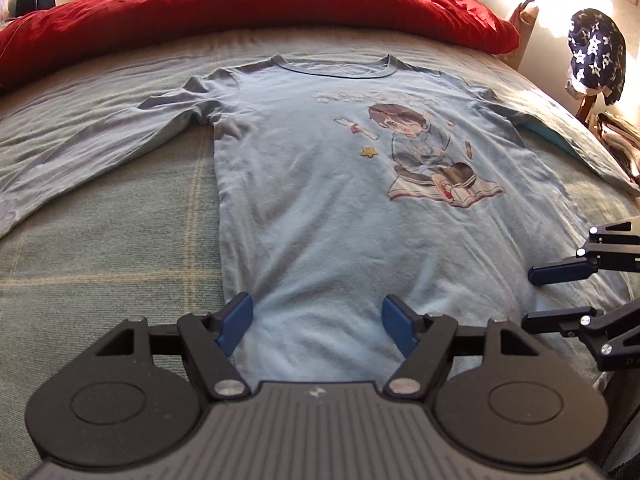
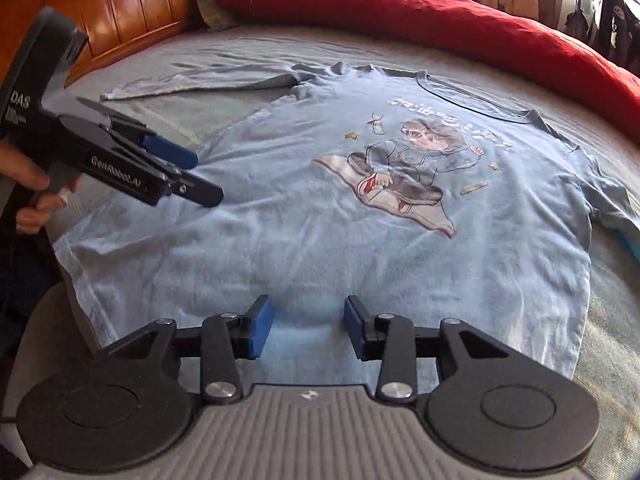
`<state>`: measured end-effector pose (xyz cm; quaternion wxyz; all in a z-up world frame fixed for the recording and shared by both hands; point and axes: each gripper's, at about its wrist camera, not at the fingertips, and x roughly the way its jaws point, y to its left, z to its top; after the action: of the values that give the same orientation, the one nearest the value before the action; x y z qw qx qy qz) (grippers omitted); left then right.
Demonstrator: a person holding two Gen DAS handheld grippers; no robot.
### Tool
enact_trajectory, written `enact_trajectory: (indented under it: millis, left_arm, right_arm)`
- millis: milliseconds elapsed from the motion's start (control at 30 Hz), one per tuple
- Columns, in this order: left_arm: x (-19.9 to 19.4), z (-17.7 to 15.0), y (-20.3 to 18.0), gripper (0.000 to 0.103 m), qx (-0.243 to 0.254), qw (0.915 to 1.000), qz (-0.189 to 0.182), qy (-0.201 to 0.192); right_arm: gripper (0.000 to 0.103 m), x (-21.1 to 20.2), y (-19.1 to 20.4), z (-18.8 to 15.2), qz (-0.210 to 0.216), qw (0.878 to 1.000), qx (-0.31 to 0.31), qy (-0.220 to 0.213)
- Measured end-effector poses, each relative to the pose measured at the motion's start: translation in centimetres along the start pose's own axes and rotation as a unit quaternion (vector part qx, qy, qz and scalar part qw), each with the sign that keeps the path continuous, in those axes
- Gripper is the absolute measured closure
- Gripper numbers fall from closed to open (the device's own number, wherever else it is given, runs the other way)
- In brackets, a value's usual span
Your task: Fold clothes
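The blue shirt (image 1: 320, 184) lay flat, print up, on the bed (image 1: 120, 264), long axis running away from both spread, empty claws, left claw (image 1: 318, 326) and right claw (image 2: 308, 326), poised at its near hem.

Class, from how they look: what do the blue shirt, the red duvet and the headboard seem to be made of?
Shirt: probably soft cotton knit, matte; it lies limp with fine wrinkles. Duvet: woven fabric over padding, matte; puffy and creased. Headboard: likely varnished wood; glossy orange-brown panels with reflections.
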<state>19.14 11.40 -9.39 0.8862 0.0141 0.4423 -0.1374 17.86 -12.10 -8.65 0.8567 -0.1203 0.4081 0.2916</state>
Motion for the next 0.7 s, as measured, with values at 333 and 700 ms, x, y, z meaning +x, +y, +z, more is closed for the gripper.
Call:
enact_trajectory:
  millis: [333,700]
  left_arm:
    - [-2.0,0.7,-0.3,0.030,0.008,0.9996,0.026,0.001]
    - [-5.2,2.2,-0.5,0.026,-0.011,0.9982,0.059,0.005]
  right_arm:
    - [0.047,-6.8,0.9,-5.6,-0.007,0.999,-0.016,0.036]
    - [0.043,3.9,5.4,5.3,0.019,0.999,-0.034,-0.035]
